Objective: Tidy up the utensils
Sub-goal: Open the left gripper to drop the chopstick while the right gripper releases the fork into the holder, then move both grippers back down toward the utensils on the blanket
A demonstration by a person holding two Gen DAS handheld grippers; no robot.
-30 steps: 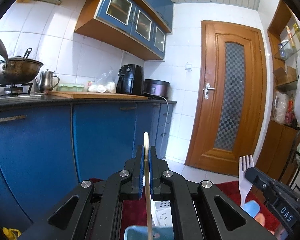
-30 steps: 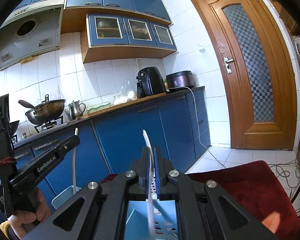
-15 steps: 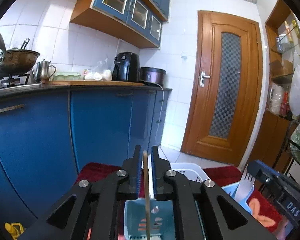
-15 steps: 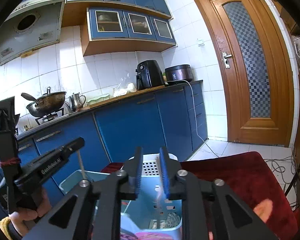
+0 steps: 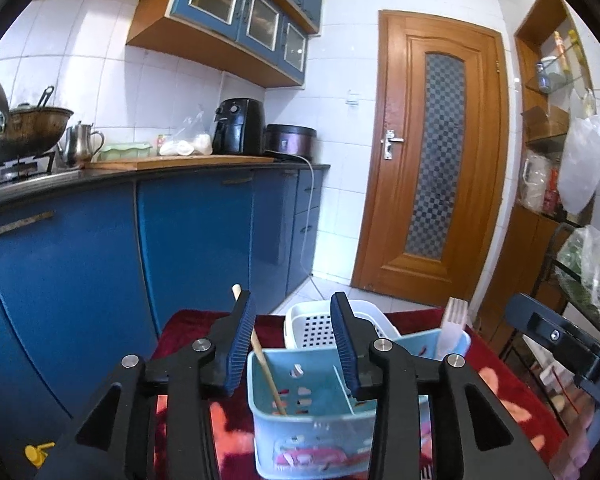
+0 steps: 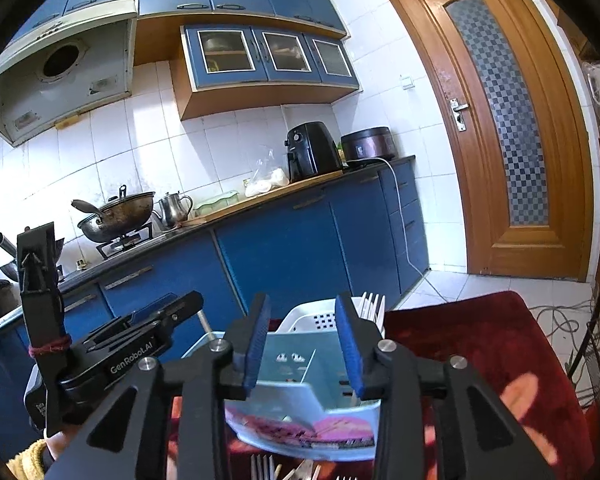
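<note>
A light blue divided caddy (image 5: 312, 432) stands on the red cloth. A wooden chopstick (image 5: 266, 372) leans loose in its left compartment, close beside one finger of my left gripper (image 5: 294, 320), whose jaws are opening with no pad pressing on it. A white plastic fork (image 5: 454, 328) stands tines-up in the caddy's right compartment. In the right wrist view my right gripper (image 6: 302, 320) hovers over the caddy (image 6: 300, 364) with jaws opening and nothing between them; the fork (image 6: 370, 308) rises just past its right finger. The left gripper (image 6: 188, 304) shows at the left.
A white perforated basket (image 5: 312, 320) sits behind the caddy. More utensils (image 6: 260, 468) lie at the bottom edge of the right wrist view. Blue kitchen cabinets (image 5: 188, 240) and a wooden door (image 5: 432, 160) stand beyond the red cloth (image 6: 480, 340). A yellow sleeve (image 6: 24, 460) holds the left gripper.
Both grippers went from shut to open. The chopstick left the left jaws and now leans in the caddy; the fork left the right jaws and stands in it. Both views tilted down.
</note>
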